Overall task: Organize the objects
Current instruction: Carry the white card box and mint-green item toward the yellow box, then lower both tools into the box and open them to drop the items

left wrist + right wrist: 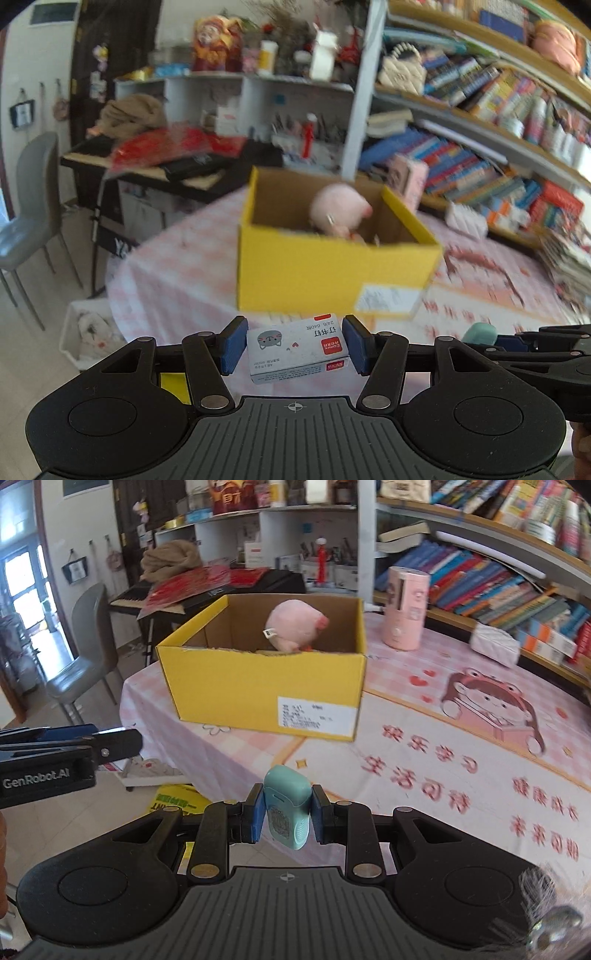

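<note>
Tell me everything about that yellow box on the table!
The yellow box is cardboard, yellow outside and plain brown inside, with its top open and a slightly ragged front edge. A white printed label is stuck low on its front. It stands upright on the pink picture tablecloth. A pink plush toy sits inside, poking above the rim. Neither gripper touches it.

Tablecloth (461, 775): pink check, printed with a cartoon figure and red characters, spread over the table.
Bookshelves (498, 572): along the right wall, packed with colourful books.
Chair (83, 653): grey, at the left, beside the table.
Keyboard (221, 590): black, behind the table, under red sheets.
Pink cylinder (404, 607): upright on the cloth, before the shelves.
Wrapped white packet (495, 644): lying near the shelves.
</note>
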